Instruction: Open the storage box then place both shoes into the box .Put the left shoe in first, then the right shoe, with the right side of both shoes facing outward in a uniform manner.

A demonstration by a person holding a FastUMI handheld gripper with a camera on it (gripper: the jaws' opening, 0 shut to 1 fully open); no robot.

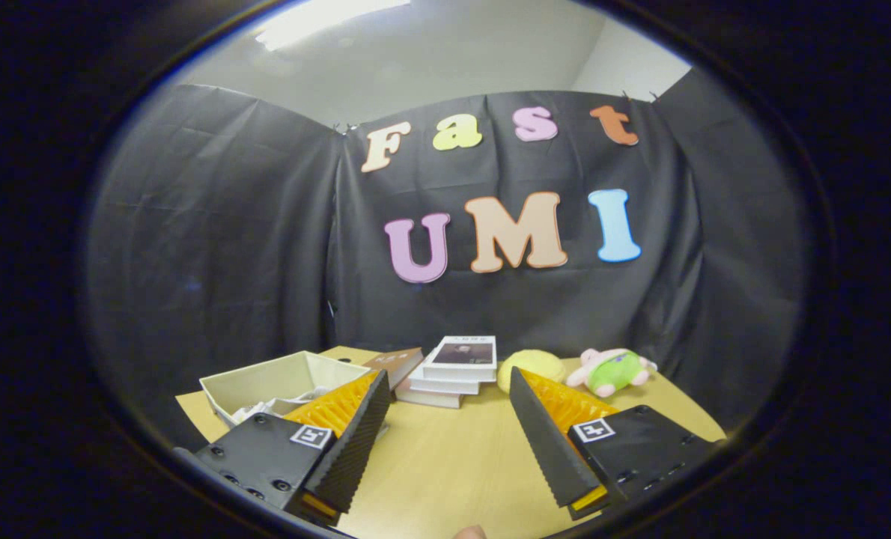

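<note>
At the bottom of the frame the hand-held gripper [449,385] has its two fingers spread wide, with nothing between them except bare table. A small part of a fingertip [469,532] of the person shows at the very bottom edge, in the middle. The light wooden table [445,457] runs forward between the fingers.

The shallow, cream-coloured, rectangular open storage box [281,378] lies in the lower left of the frame, just behind the left finger, which hides its near right corner. Something white lies inside the box, but I cannot tell what it is.

Further on, beyond the gap between the fingers and a little left of centre, stands a low stack of books with white covers [453,370]; one brown book [397,363] lies beside it, between the stack and the box. To the right, behind the tip of the right finger, is a round yellow soft cushion [539,364], and next to it a pink and green plush toy [612,370] lies near the black cloth wall [213,224].
</note>
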